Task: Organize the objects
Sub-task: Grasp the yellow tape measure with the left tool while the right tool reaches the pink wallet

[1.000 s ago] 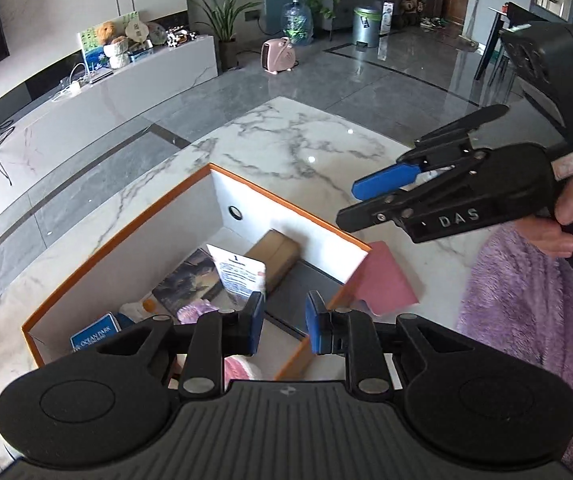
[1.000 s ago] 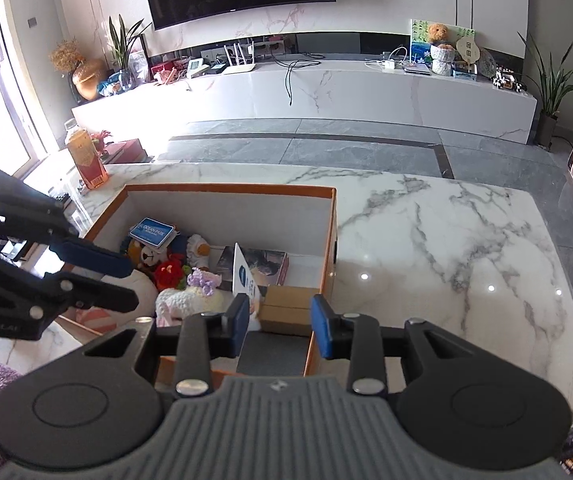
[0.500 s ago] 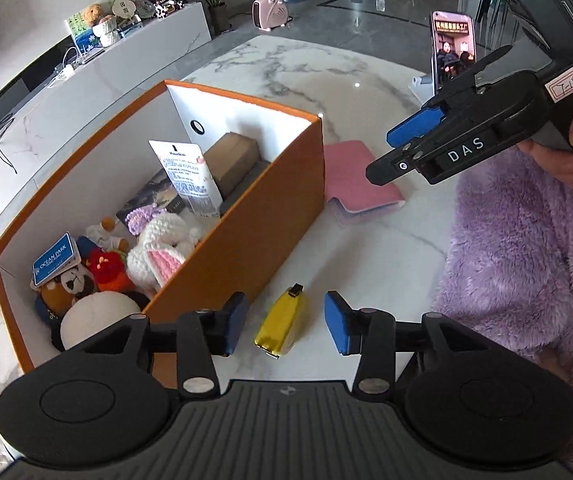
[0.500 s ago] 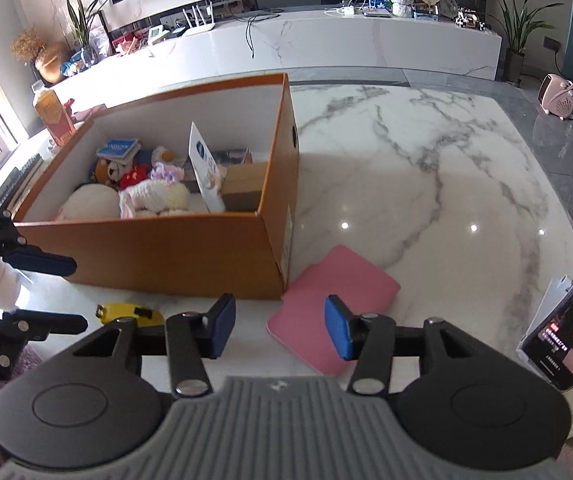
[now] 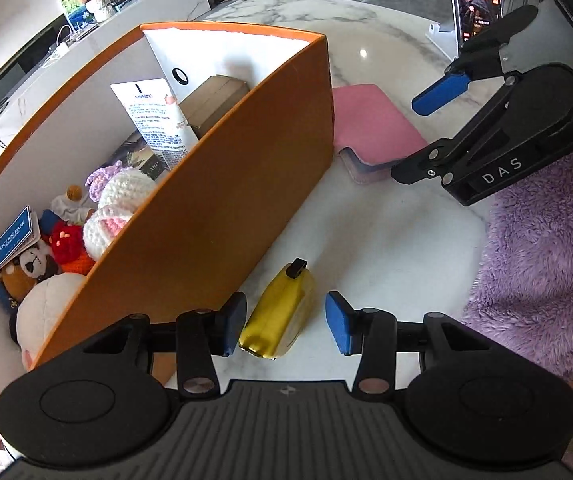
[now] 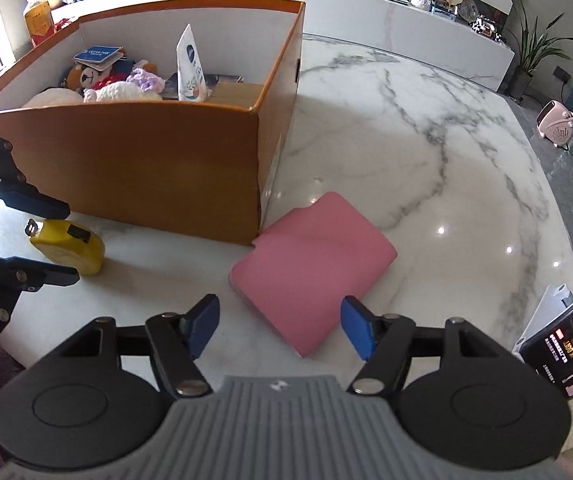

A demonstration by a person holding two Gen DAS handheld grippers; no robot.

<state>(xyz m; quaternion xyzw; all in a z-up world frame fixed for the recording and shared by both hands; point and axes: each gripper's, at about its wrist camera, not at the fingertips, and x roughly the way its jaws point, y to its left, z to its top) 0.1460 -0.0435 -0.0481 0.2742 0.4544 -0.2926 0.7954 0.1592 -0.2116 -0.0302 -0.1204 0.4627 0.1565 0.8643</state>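
The yellow tape measure (image 5: 280,312) lies on the marble table (image 6: 426,168) just beside the orange box's (image 5: 206,216) outer wall, between the blue pads of the left tongs (image 5: 285,323), which stand open around it without pressing. The pink pouch (image 6: 310,268) lies flat on the table at the box's corner, its near end between the right tongs (image 6: 280,327), whose jaws are opening and clear of it. Inside the box sit plush toys (image 5: 98,220), a white tube (image 5: 156,120) and a brown carton (image 5: 214,100).

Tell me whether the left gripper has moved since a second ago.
Yes. The left gripper has dropped from over the box to straddle the yellow tape measure outside it.
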